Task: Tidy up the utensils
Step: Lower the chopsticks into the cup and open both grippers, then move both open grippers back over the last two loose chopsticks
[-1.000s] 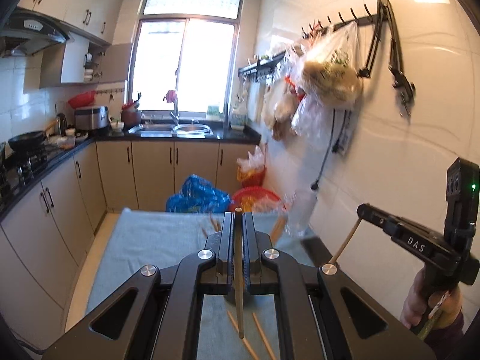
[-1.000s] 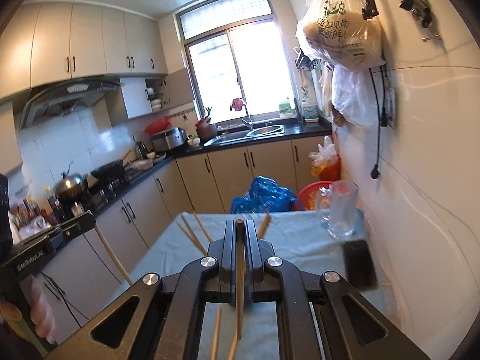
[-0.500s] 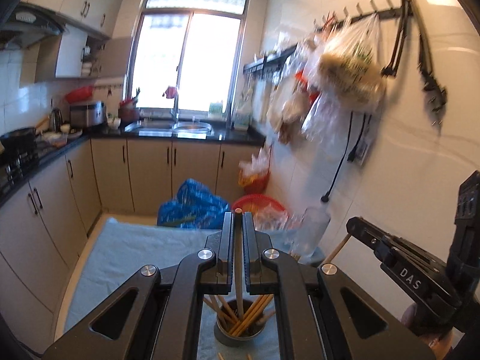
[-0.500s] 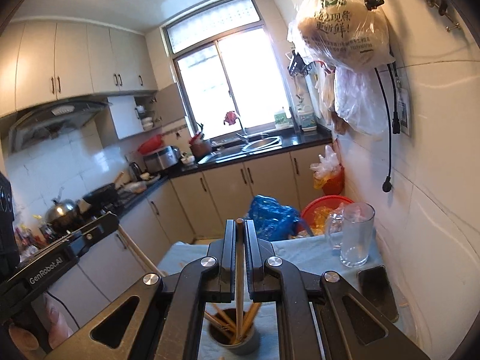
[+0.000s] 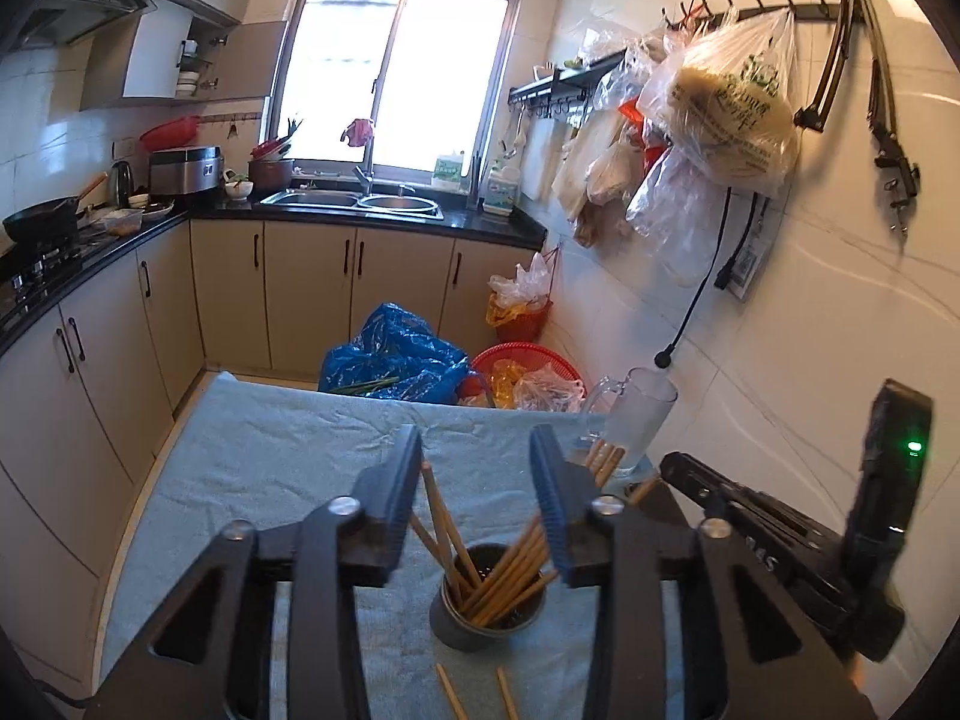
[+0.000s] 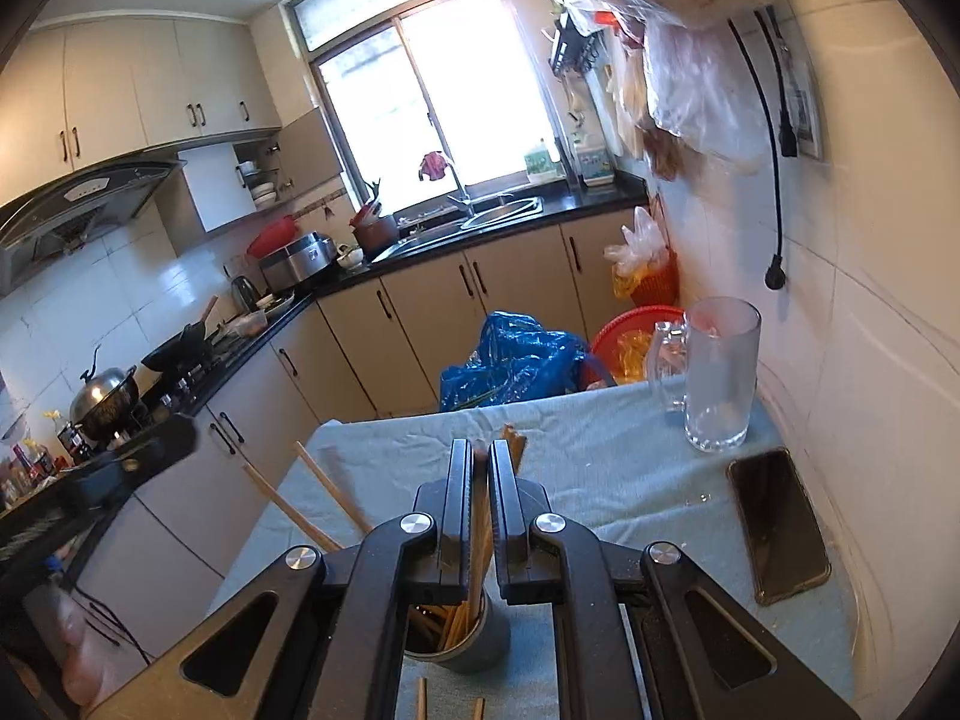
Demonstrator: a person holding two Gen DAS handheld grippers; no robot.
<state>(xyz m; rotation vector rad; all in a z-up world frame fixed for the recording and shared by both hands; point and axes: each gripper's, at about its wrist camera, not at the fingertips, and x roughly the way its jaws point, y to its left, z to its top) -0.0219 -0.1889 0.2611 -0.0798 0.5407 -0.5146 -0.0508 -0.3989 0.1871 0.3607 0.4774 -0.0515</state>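
Left tongs [image 5: 477,480] now spread over the cup [image 5: 489,612], chopstick [image 6: 480,534] still pinched in right tongs [image 6: 480,468].

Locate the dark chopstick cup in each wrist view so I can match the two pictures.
Left wrist view: the dark chopstick cup stands low in the middle, on the blue cloth, seen between the open left gripper fingers.
Right wrist view: the cup is at bottom centre, largely hidden under the right gripper.
Shared landmark: the glass mug by the right wall.
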